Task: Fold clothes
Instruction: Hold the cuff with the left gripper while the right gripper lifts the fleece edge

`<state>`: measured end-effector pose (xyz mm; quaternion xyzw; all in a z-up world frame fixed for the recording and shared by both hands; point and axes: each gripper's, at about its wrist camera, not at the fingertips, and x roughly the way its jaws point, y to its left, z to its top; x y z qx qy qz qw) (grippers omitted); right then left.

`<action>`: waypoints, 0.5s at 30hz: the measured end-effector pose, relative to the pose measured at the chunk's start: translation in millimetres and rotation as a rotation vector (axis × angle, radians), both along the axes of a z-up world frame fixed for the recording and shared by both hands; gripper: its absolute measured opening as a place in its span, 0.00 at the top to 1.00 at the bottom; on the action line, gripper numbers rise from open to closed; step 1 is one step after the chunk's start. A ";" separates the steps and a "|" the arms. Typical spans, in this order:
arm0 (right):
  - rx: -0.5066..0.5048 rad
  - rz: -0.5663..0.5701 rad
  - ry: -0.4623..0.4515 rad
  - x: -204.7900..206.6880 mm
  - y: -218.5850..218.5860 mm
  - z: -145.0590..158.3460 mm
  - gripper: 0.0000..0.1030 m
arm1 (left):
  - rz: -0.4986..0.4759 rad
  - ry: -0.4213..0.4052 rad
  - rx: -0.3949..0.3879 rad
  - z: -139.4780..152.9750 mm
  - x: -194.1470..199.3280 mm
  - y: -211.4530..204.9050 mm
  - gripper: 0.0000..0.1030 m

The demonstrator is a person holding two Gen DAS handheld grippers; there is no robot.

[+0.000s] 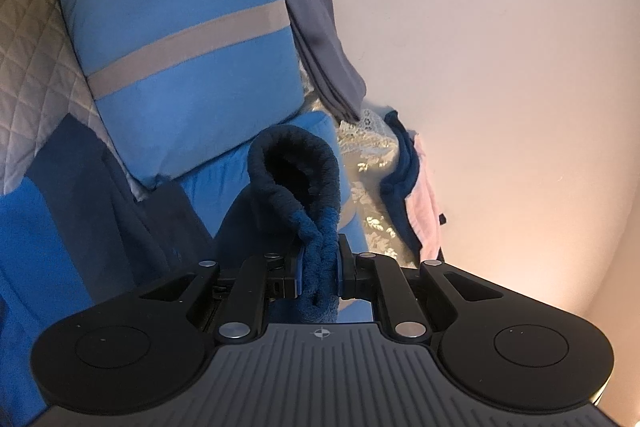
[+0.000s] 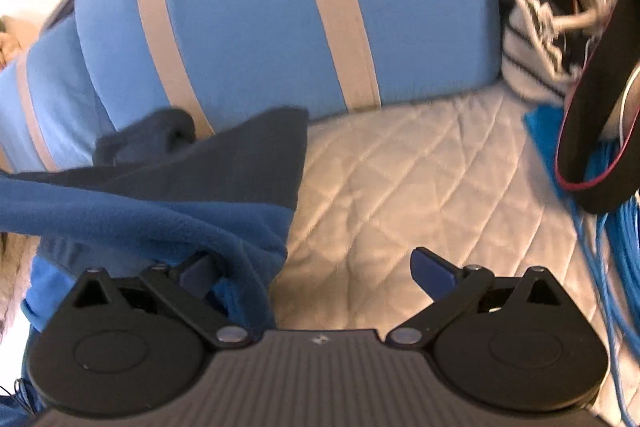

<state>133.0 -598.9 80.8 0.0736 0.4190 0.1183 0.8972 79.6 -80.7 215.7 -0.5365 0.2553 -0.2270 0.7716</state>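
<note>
Soft, warm indoor light; the pale wall (image 1: 500,67) glows peach toward the left view's lower right. The right view is motion-blurred, especially at its upper right. Fisheye bending darkens all corners.

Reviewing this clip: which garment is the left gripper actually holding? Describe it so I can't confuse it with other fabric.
Start at the big light-blue pillow with tan stripes. Just below it, the left gripper is shut on a fuzzy fleece garment, bunched into a dark navy loop. Its plush pile and two-tone blue distinguish it from the smooth grey folded cloth by the wall.
</note>
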 end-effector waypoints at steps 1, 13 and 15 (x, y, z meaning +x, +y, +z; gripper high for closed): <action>-0.003 0.003 0.011 -0.1 0.9 -4.2 0.00 | -0.005 0.001 -0.002 -0.2 0.0 -2.2 0.87; -0.287 0.276 -0.146 -43.1 20.9 -33.5 0.00 | -0.029 -0.073 -0.028 43.3 5.1 -14.3 0.87; -0.332 0.316 -0.176 -51.5 23.4 -33.4 0.00 | -0.032 -0.083 -0.026 51.7 5.7 -18.4 0.87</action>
